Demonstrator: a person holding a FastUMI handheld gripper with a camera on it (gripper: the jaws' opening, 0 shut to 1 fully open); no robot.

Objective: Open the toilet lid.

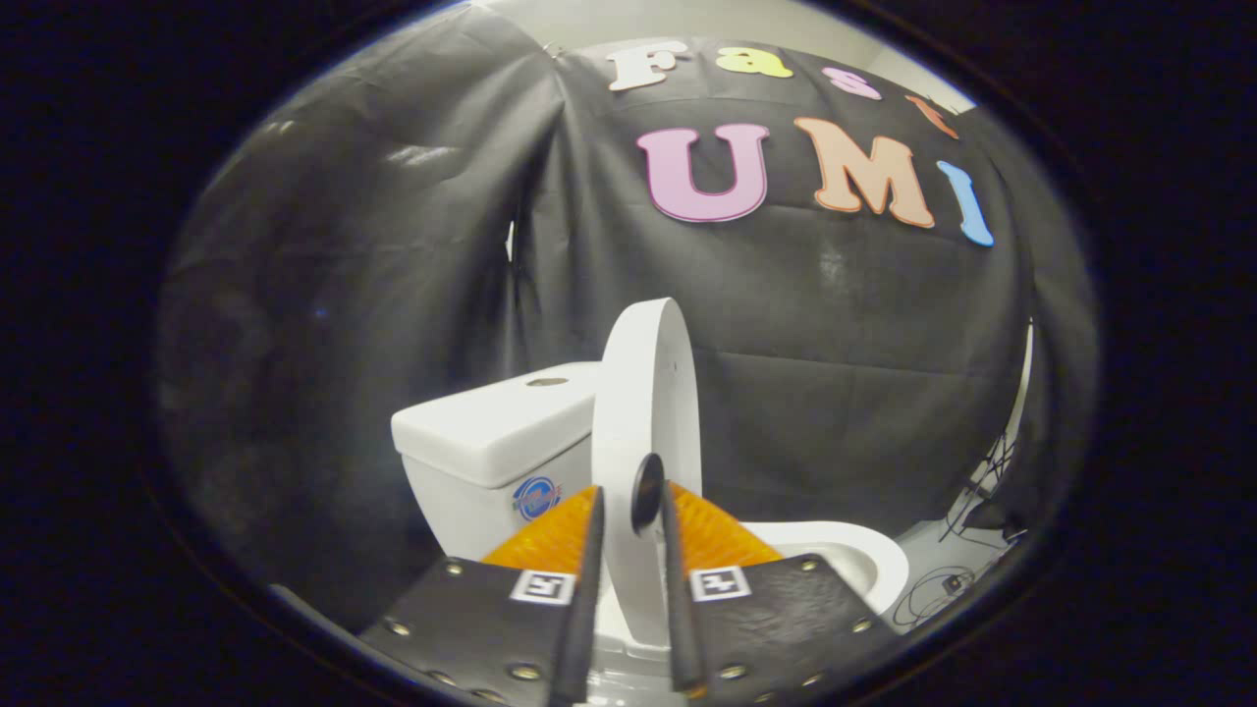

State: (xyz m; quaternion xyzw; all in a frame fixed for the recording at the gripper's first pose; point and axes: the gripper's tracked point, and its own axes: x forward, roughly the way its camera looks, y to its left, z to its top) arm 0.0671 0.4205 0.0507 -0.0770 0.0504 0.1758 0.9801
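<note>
From my remote station I count one toilet, made up of one tank (pixel 491 442), one lid (pixel 643 412) and one bowl (pixel 864 560), plus one tool (pixel 628 530) with two fingers. Working left to right: the tank sits left of the lid, white, with a single flush button recess on its top and one round blue sticker on its front face. The tool's left finger (pixel 587 570) lies against the lid's tank-side face. The lid stands raised and near upright, seen edge-on, its long axis running vertically and its rounded free end pointing up toward the booth wall; its lower end drops between the two fingers toward the hinge, which I cannot make out. The right finger (pixel 673 579) lies against the lid's opposite face, with a small dark round bumper on the lid just at that fingertip. I judge the tool clamped on the lid, both fingers pressing its faces with the lid's thickness held between them. Each finger carries one square marker tag, two in total. Right of the fingers, the white bowl rim curves away, uncovered. Beyond it, on the floor (pixel 933 550), lies a tangle of dark cables (pixel 967 530), number not determinable.
</note>
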